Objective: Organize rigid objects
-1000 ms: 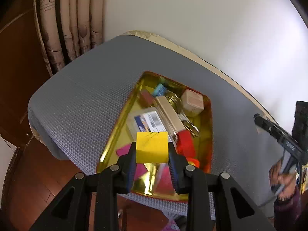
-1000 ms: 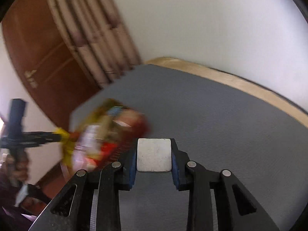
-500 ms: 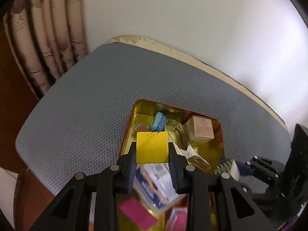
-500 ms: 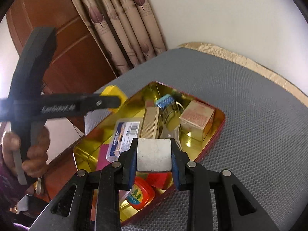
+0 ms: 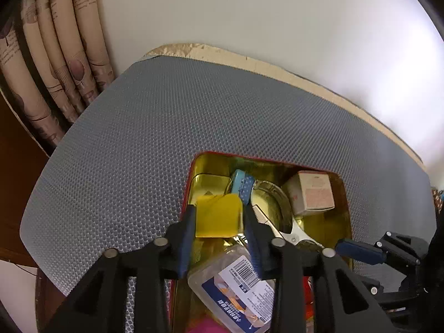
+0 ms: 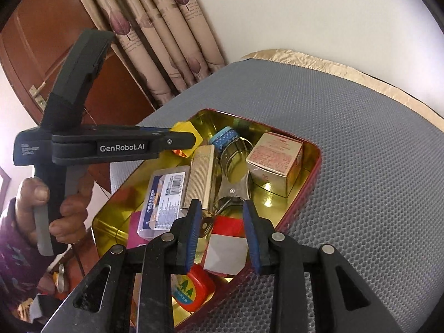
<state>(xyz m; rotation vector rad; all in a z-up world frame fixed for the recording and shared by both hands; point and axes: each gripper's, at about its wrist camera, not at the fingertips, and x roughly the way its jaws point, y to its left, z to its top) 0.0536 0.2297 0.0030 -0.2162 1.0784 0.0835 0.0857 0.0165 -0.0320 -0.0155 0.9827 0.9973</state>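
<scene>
Both grippers hang over a red tin with a gold inside, full of small items. My left gripper has its jaws opening. The yellow block sits tilted and loose between them, above the tin's left end. In the right wrist view the left gripper shows from the side with the yellow block at its tip. My right gripper stands open. The white block has slipped below its pads and lies tilted in the tin, beside a red block.
The tin holds a cardboard box, a clear barcoded case, a ribbed gold box, a blue tape roll, scissors and a round red tin. A grey mat covers the table. Curtains hang behind; a hand holds the left gripper.
Both grippers came in over the tin and sank. The yellow block has tipped between the left jaws. The white block has dropped out from between the right pads into the tin.
</scene>
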